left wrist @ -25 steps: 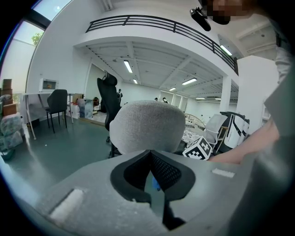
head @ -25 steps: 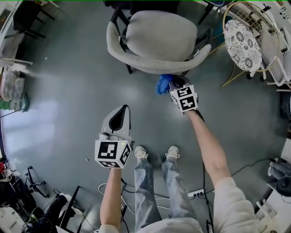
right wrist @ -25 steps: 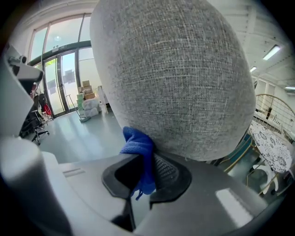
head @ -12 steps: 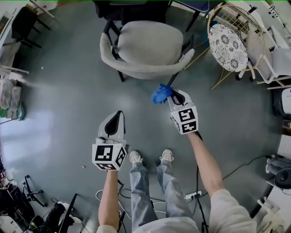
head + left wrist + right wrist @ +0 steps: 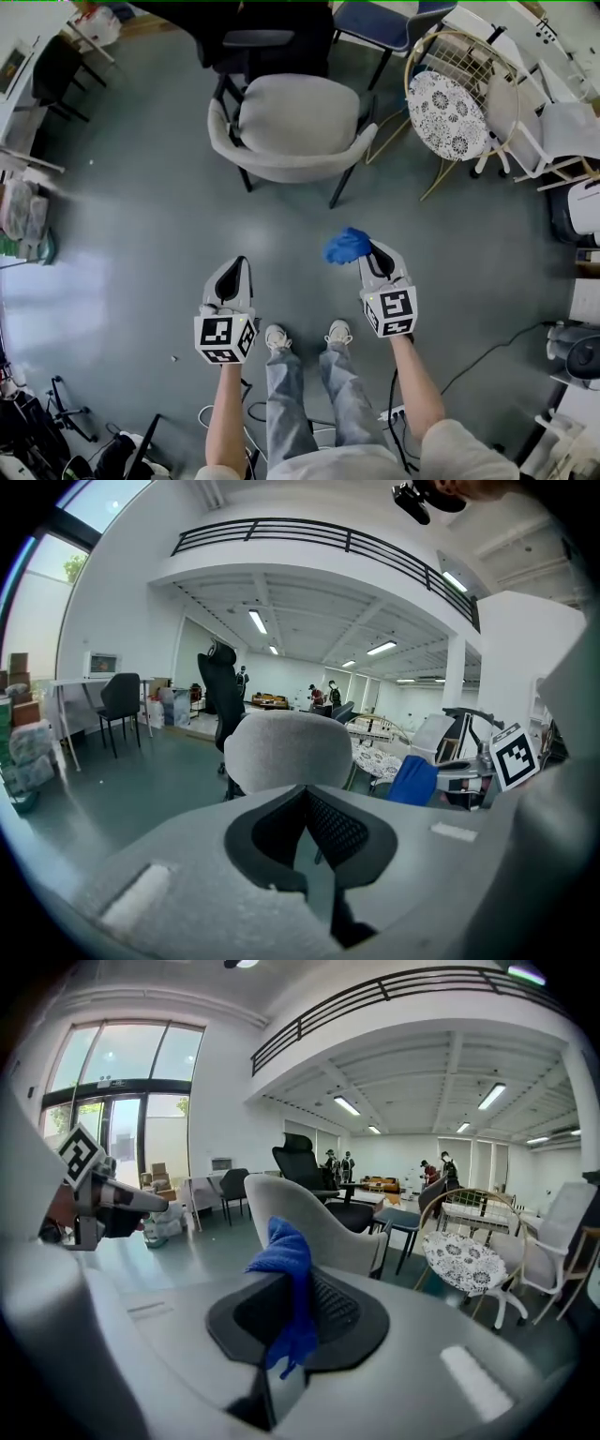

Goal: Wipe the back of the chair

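A grey upholstered chair (image 5: 291, 127) with black legs stands ahead of me, its curved back (image 5: 281, 164) turned toward me. It also shows in the left gripper view as the chair (image 5: 291, 752) and in the right gripper view as the chair (image 5: 319, 1222). My right gripper (image 5: 367, 248) is shut on a blue cloth (image 5: 348, 246), seen bunched between the jaws as the cloth (image 5: 291, 1288). It hangs well short of the chair back, not touching it. My left gripper (image 5: 239, 262) is shut and holds nothing.
A wire-frame chair with a patterned cushion (image 5: 448, 112) stands at the right of the grey chair. A black office chair (image 5: 262, 37) is behind it. Cables and a power strip (image 5: 394, 408) lie by my feet. Clutter lines the left wall (image 5: 23, 206).
I have stepped back from the chair. The right gripper with the blue cloth has come away from the chair back toward me, and the left gripper drew back too.
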